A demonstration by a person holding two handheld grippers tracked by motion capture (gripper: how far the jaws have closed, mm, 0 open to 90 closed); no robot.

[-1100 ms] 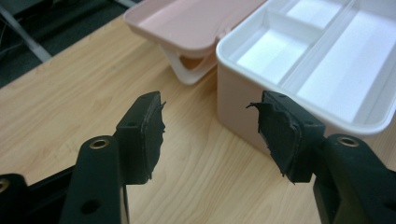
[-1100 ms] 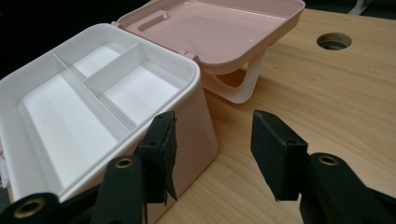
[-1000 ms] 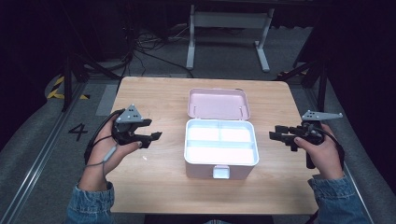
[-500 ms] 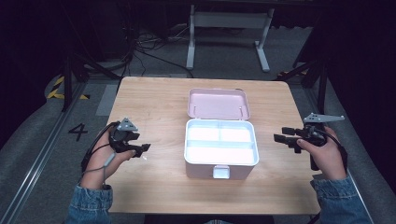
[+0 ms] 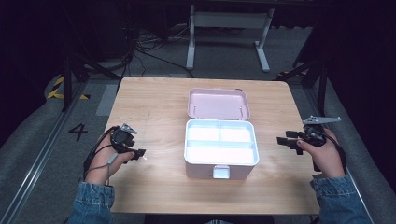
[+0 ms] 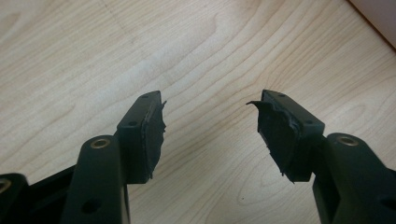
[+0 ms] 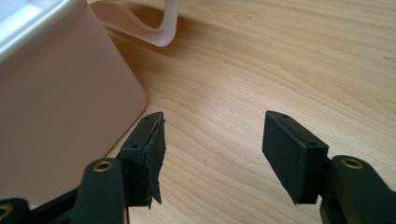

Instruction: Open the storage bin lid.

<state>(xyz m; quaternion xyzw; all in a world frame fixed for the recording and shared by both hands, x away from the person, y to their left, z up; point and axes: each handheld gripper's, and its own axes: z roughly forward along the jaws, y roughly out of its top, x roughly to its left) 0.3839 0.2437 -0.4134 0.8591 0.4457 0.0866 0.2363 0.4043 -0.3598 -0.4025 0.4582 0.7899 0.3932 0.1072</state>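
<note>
Lowering left claw, box untouched

Spanning most of the high view, the table (image 5: pixel 154 107) carries one thing: a pink box (image 5: pixel 221 147) at its middle, lid (image 5: pixel 218 103) thrown back flat behind it, the white compartments inside bare and a latch tab at the near wall. None of that has moved since the earlier frames.

On the person's right, the hand (image 5: pixel 324 154) holds the right claw (image 5: pixel 282 141) just off the box's right side, aimed at it. It has barely shifted over the last second. In the right gripper view its jaws stand wide apart, nothing between them, with the box's pink wall (image 7: pixel 60 116) close at the left and the lid's edge (image 7: pixel 154 28) beyond.

On the left, the change is plain. A second ago the left claw (image 5: pixel 139 153) stood higher up the table and nearer the box; now it has drawn back toward the near edge and sits well apart from the box, the hand (image 5: pixel 105 161) tipped down over bare wood. The left gripper view shows its jaws spread open and empty, pads (image 6: pixel 154 135) frayed at the edges, close above the tabletop.
</note>
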